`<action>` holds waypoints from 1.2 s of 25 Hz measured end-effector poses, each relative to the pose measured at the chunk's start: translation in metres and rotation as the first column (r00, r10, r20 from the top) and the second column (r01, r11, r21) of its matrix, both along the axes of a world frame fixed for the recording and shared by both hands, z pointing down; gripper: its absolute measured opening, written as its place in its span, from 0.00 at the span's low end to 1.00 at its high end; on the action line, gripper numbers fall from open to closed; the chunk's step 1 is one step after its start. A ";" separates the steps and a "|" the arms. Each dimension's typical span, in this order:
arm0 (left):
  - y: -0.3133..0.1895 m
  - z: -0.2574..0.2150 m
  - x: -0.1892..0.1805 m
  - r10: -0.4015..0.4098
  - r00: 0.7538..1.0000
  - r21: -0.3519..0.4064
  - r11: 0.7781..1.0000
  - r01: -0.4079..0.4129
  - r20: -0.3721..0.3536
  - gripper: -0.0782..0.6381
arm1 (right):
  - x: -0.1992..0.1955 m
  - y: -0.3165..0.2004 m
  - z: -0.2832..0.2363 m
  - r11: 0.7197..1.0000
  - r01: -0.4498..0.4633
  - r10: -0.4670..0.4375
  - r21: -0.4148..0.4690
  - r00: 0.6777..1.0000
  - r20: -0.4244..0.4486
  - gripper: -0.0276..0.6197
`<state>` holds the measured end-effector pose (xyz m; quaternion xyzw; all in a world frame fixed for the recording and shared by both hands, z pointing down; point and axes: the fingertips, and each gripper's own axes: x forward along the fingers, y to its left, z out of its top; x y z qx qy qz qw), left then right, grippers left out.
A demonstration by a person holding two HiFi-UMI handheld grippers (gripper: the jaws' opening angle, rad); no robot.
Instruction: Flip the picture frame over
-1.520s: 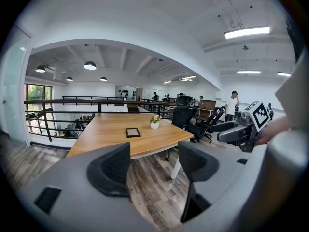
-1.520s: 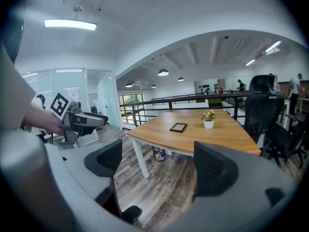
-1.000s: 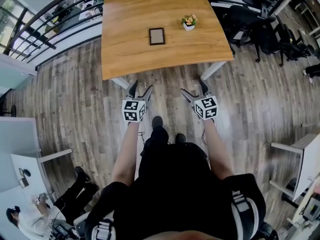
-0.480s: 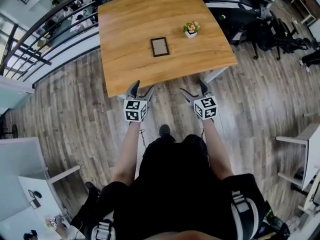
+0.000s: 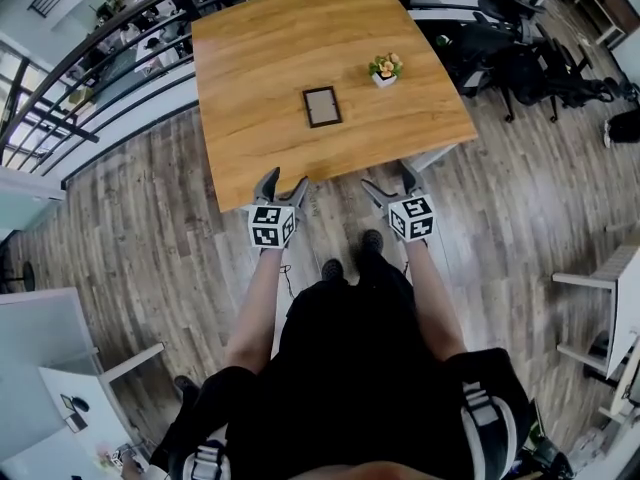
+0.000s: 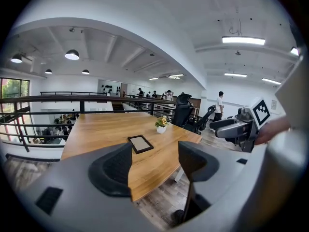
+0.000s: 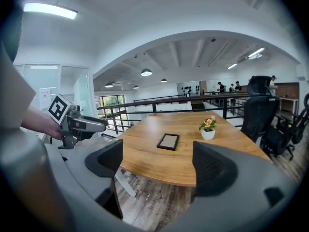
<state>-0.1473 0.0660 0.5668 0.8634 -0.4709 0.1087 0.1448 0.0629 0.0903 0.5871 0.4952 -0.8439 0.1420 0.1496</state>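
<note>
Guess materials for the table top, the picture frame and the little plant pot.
Table top: wood or wood-look laminate, warm grain streaks, satin sheen; cannot tell which.
Picture frame: dark border, probably stained wood or plastic, matte; pale grey-tan centre, glass or backing unclear.
Plant pot: white, smooth, likely ceramic or plastic.

I read this as an open-plan office on an upper level. In my head view, black swivel chairs (image 5: 500, 53) crowd at 2 o'clock beside a wooden table (image 5: 270, 58). White desks (image 5: 610, 313) sit at 4 and 8 o'clock on plank flooring (image 5: 130, 228). A black railing (image 5: 100, 63) runs from 10 to 12 o'clock, with more desks and people visible through it on a lower floor. In the left gripper view I see strip lights (image 6: 243, 40), round pendant lamps (image 6: 72, 55) and a person (image 6: 220, 105) standing at 3 o'clock.
</note>
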 end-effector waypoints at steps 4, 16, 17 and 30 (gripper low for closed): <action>-0.012 0.003 0.002 -0.004 1.000 -0.012 1.000 0.004 0.012 0.55 | 0.000 -0.017 0.002 1.000 0.009 -0.009 -0.006 1.000 0.008 0.73; -0.073 0.007 0.016 -0.104 0.994 -0.037 0.994 0.105 0.032 0.55 | 0.011 -0.096 0.006 0.992 0.120 -0.120 -0.024 0.993 0.006 0.73; -0.078 0.008 0.021 -0.109 0.993 -0.037 0.993 0.111 0.034 0.55 | 0.015 -0.103 0.006 0.992 0.126 -0.126 -0.026 0.992 0.007 0.73; -0.112 0.016 0.041 -0.296 0.953 -0.069 0.951 0.300 0.070 0.55 | 0.045 -0.170 0.015 0.965 0.259 -0.258 -0.051 0.966 0.030 0.73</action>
